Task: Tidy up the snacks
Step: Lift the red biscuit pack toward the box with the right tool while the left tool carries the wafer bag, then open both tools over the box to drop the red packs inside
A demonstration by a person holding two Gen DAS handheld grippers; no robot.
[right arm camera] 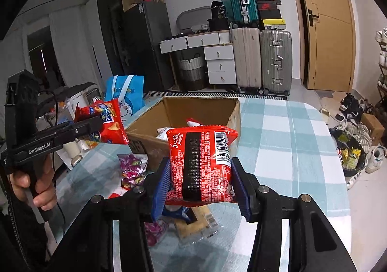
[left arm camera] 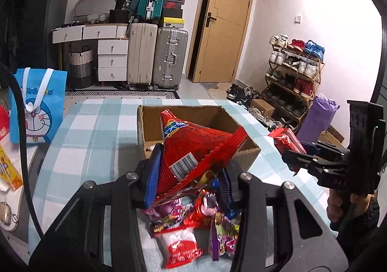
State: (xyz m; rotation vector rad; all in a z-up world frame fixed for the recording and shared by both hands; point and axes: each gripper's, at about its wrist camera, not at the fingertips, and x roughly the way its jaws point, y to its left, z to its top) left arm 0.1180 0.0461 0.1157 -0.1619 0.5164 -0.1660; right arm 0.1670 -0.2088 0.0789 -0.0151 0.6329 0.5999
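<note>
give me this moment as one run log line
left gripper: shut on red chip bag | right gripper: shut on red snack pack | cardboard box: open, both packs held near it

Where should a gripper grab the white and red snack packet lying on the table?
Probably across the flat white and red snack packet at its narrow middle, coming straight down from above. It lies flat on the checked tablecloth, with other wrappers crowding its right side.
</note>
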